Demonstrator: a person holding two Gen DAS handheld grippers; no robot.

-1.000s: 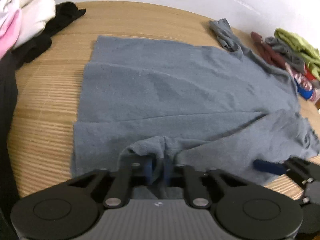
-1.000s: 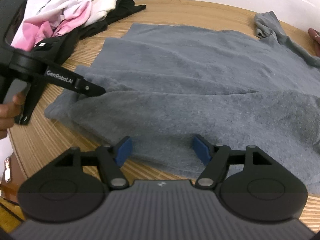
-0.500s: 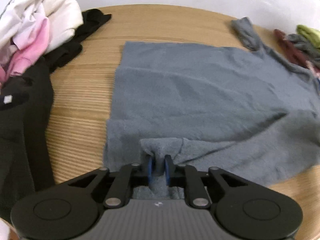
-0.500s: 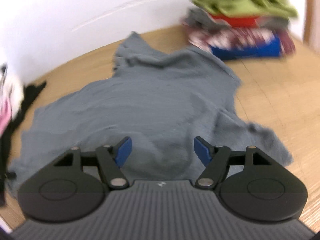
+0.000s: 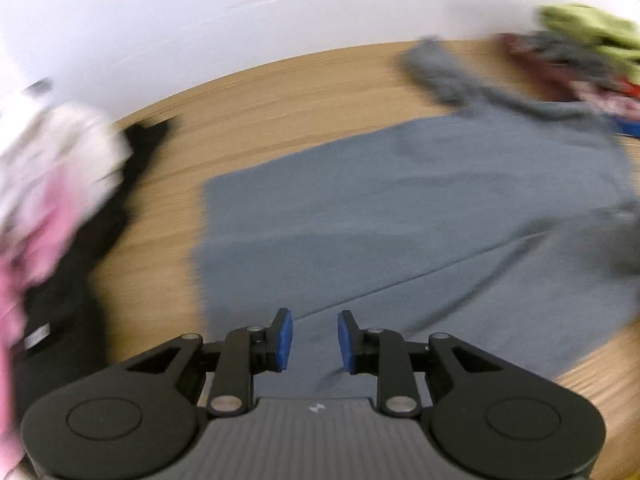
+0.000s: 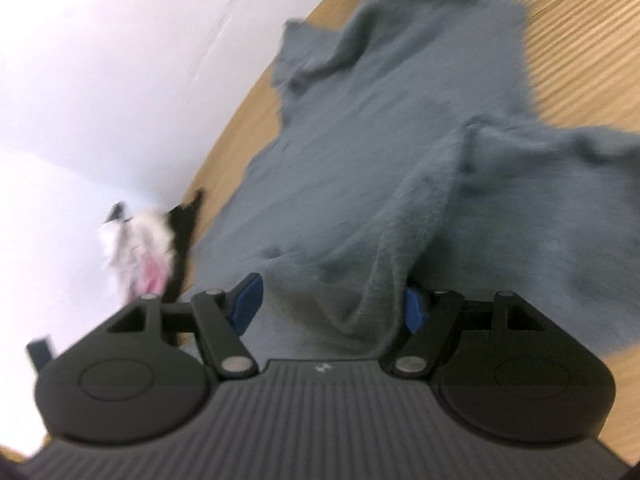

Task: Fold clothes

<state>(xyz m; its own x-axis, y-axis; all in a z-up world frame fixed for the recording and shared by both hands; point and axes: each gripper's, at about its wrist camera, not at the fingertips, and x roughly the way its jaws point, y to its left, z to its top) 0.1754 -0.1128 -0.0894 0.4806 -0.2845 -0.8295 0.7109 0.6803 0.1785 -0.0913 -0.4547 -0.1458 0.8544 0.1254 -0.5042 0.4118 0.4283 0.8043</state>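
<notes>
Grey knit shirt (image 5: 420,216) lies spread on the light wooden tabletop (image 5: 280,92), its near long side folded over the body along a straight crease, one sleeve reaching toward the far right. The left gripper (image 5: 312,338) hangs above the folded near edge; its jaws have just been opening, the blue pads (image 5: 283,338) stand a little apart, and no cloth is caught between them. In the right wrist view, which is rolled and blurred, the same shirt (image 6: 400,120) fills the frame, and a raised ridge of it runs in between the widely parted tips of the right gripper (image 6: 332,304), hiding most of the right-hand pad; the pads do not press on it as far as the blur allows. At the left of the table sits a heap of white and pink clothes (image 5: 48,176) over a black garment (image 5: 120,184). At the far right is a stack of folded clothes topped by something lime green (image 5: 588,28).
</notes>
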